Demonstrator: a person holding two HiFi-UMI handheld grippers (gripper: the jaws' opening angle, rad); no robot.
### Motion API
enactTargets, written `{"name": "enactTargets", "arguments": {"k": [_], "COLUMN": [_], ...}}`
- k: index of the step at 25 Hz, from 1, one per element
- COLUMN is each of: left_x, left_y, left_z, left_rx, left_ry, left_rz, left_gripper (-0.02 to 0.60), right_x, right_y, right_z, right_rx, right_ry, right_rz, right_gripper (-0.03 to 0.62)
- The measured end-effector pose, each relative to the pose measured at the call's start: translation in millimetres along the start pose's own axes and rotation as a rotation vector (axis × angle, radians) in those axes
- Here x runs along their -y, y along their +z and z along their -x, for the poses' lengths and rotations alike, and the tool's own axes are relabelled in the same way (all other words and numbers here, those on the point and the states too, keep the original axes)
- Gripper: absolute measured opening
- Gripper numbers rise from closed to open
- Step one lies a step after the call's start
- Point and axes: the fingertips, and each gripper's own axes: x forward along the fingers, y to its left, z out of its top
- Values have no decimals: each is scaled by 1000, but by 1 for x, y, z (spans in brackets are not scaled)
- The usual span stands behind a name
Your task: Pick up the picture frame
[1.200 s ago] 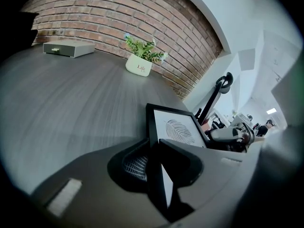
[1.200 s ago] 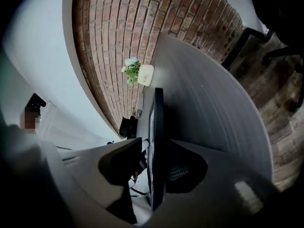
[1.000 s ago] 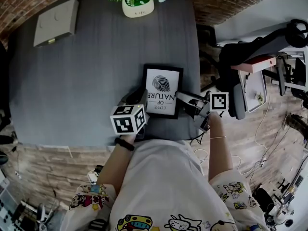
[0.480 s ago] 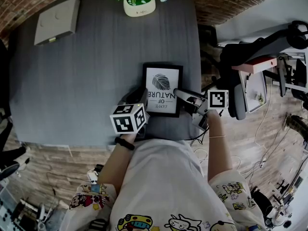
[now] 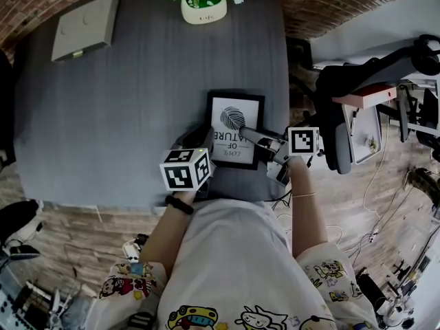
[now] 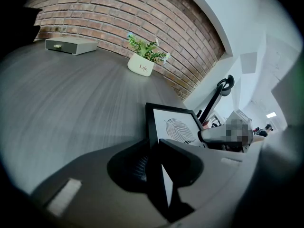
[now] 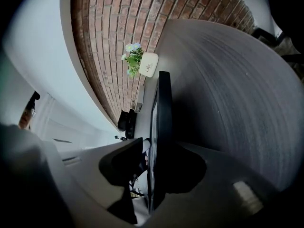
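Observation:
The black picture frame (image 5: 234, 128), with a leaf print on white, lies on the grey table (image 5: 124, 115) near its front right corner. My left gripper (image 5: 206, 146) grips the frame's near left edge. In the left gripper view the frame's black border (image 6: 154, 127) runs between the jaws of that gripper (image 6: 154, 150), which are shut on it. My right gripper (image 5: 246, 133) reaches in from the right over the frame's face. In the right gripper view the frame (image 7: 163, 108) stands edge-on between the jaws of that gripper (image 7: 148, 148). These jaws are closing, with a gap still showing on the left side.
A white pot with a green plant (image 5: 203, 9) stands at the table's far edge. A flat grey box (image 5: 84, 27) lies at the far left. A dark office chair (image 5: 357, 95) stands just right of the table. The person's body is close to the front edge.
My right gripper has slid left, further over the picture frame. The left gripper and the frame have stayed where they were.

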Motion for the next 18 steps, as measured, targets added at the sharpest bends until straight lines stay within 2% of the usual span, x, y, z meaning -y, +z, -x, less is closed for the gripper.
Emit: {"name": "enactTargets", "arguments": {"k": [2, 5, 9, 18], "left_x": [0, 0, 0, -2], "left_y": [0, 0, 1, 4], "left_z": [0, 0, 0, 4], "left_rx": [1, 3, 10, 33], "left_ry": [2, 6, 12, 13], "left_rz": [0, 1, 8, 18], "left_gripper": [81, 83, 84, 95], "right_x": [2, 22, 8, -4], "right_y": [1, -1, 0, 2], "right_z": [0, 7, 2, 0], "right_rx": [2, 6, 26, 31], "right_ry": [-13, -117, -43, -7], "right_rz": [6, -5, -25, -2], "right_gripper": [106, 39, 27, 14]}}
